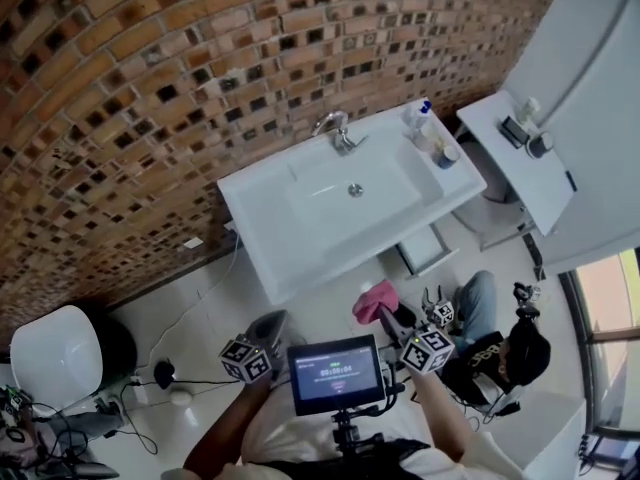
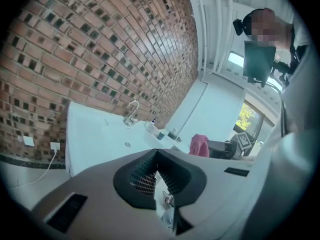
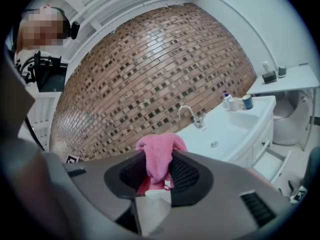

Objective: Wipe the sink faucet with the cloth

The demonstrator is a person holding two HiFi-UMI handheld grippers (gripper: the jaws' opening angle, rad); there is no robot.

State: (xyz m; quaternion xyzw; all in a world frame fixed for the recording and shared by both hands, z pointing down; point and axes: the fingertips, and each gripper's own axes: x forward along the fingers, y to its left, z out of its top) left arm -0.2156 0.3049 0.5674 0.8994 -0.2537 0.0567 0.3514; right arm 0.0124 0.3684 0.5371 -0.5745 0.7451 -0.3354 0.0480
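One pink cloth [image 3: 161, 146] between right gripper [image 3: 159, 170] jaws; one faucet [image 1: 338, 131], one sink [image 1: 262, 230].

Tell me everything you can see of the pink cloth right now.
The cloth is pink and fluffy, like terry or microfibre, and bunched into a fold. It is clamped between the jaws of the right gripper. A rounded tuft sticks out past the tips, and the rest hangs between the pads. It is up in the air in front of the sink, short of the faucet, touching nothing else.

White sink [image 1: 268, 240] w/ faucet [image 1: 338, 132], bottles [image 1: 424, 128]
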